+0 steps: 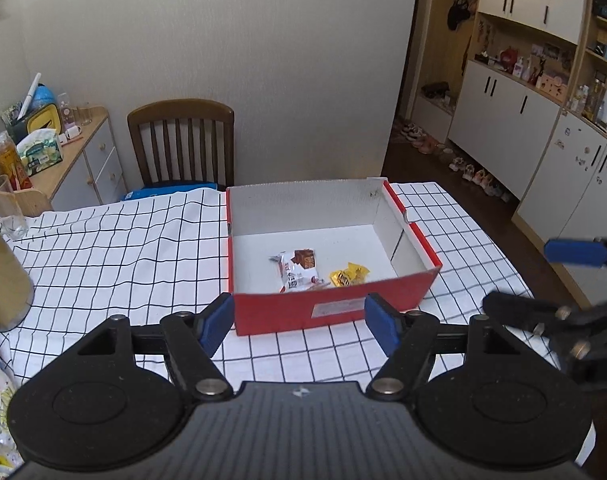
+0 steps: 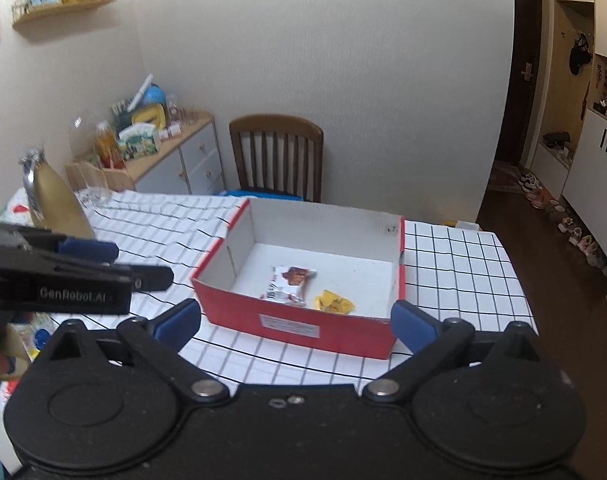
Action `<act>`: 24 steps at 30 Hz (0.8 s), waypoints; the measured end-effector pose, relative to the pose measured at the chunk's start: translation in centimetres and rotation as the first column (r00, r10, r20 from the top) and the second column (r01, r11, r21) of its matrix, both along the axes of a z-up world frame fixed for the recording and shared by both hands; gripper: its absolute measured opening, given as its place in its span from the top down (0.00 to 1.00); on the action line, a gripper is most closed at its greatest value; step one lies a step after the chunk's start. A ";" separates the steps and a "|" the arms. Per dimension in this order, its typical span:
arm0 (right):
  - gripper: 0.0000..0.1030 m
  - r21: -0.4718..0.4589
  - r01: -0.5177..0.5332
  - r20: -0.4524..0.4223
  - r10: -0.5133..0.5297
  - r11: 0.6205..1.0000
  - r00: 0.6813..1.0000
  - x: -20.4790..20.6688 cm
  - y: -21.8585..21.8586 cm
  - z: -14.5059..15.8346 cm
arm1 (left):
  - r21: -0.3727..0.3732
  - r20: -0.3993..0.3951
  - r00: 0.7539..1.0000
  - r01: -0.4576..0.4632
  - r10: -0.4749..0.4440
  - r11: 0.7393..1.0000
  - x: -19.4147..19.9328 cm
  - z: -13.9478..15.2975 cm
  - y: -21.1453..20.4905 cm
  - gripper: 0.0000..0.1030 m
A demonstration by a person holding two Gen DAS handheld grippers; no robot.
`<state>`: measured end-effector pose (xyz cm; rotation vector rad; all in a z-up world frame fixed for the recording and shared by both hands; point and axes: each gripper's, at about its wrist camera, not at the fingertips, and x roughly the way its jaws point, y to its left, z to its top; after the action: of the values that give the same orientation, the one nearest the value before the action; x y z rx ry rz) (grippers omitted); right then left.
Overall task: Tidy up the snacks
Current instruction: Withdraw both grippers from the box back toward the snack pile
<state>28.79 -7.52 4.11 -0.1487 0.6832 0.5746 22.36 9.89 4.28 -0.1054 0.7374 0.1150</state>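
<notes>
Soft, even indoor light fills both views, moderately bright with a warm tint on the wall. The hallway floor at the right falls darker. Inside the red box the white walls catch light, and a faint shadow lies along the near inner edge. No strong glare shows anywhere. Fisheye distortion bends the checked cloth lines and the cabinets toward the edges. The right tool at the frame edge looks blurred, and the left tool is soft at its tips; the centre stays fairly sharp.
</notes>
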 end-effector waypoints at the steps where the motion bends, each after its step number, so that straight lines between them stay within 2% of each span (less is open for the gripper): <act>1: 0.00 0.010 0.002 0.010 -0.002 1.000 1.000 -0.4 -0.2 0.1 | 0.000 0.009 1.000 -0.007 0.007 1.000 -0.7 -0.1 0.0 0.31; 7: 0.00 0.050 0.016 0.031 -0.017 0.999 0.999 -2.9 -1.4 -0.2 | -0.009 0.066 0.998 -0.024 0.024 1.000 -4.8 -1.1 0.3 0.26; 9: 0.00 0.065 0.022 0.030 -0.024 0.998 0.999 -3.7 -2.0 -0.6 | -0.018 0.063 0.998 -0.019 0.020 1.000 -5.7 -1.5 0.5 0.22; 15: 0.00 0.104 0.068 0.026 -0.071 0.992 0.997 -5.6 -3.7 -2.4 | -0.056 0.054 0.997 -0.050 0.053 0.997 -8.3 -2.9 1.1 0.21; 18: 0.00 0.099 0.109 0.021 -0.111 0.989 0.994 -6.3 -4.7 -3.6 | -0.107 0.037 0.996 -0.075 0.080 0.991 -9.1 -3.9 1.7 0.21; 24: 0.00 0.029 0.187 0.004 -0.188 0.982 0.982 -7.4 -6.9 -6.7 | -0.092 -0.043 0.986 -0.167 0.163 0.982 -10.4 -6.9 2.5 0.21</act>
<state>21.43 -14.38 -2.57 -0.0583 0.6739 0.4027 12.01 12.44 -2.63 -0.2567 0.7689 0.2403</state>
